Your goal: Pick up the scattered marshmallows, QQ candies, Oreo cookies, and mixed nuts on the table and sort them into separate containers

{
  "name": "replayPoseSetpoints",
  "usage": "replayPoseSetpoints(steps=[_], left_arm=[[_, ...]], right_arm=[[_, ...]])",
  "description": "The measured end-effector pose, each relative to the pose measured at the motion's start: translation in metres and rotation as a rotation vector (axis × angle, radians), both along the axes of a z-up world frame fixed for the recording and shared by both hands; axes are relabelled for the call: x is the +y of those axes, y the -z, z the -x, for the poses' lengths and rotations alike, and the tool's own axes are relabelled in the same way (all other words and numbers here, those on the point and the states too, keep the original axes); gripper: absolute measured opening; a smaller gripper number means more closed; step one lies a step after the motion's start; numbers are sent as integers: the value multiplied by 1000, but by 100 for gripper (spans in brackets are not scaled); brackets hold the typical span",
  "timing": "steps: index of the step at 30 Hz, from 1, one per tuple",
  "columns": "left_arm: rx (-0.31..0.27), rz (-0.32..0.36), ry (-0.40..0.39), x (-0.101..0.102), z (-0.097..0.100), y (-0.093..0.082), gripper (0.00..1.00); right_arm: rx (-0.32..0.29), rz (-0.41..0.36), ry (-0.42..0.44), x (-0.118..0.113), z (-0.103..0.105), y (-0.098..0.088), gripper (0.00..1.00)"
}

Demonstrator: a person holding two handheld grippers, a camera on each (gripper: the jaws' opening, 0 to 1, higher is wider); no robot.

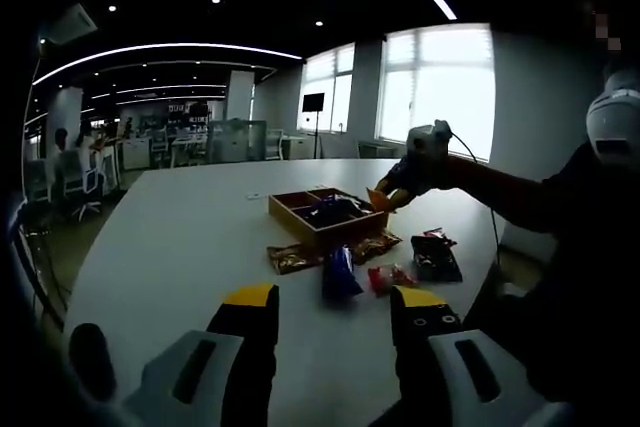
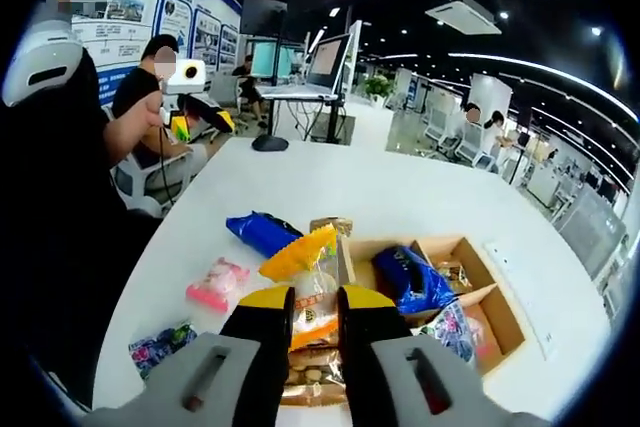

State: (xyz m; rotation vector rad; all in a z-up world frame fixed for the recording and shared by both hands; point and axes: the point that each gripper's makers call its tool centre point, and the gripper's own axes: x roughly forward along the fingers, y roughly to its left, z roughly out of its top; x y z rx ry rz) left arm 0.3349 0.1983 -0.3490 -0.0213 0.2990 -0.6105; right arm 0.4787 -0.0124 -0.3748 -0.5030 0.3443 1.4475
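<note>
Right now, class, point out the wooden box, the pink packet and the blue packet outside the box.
wooden box (image 2: 497, 296): right gripper view, on its inner divider wall.
pink packet (image 2: 216, 284): right gripper view, middle of the wrapper.
blue packet (image 2: 260, 232): right gripper view, middle of the wrapper.

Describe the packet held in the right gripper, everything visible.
The packet is clear plastic with an orange-yellow top edge and a printed label, pinched upright between the right gripper's yellow-tipped jaws. Its crinkled top fans out above them. It hangs over a brown snack packet on the white table, beside the wooden divided box.
</note>
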Motion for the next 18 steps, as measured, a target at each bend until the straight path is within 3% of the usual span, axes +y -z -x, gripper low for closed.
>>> replayPoseSetpoints(steps=[18], left_arm=[[10, 9, -1, 1, -3, 5, 49]], right_arm=[[-27, -105, 131, -2, -32, -20, 14]])
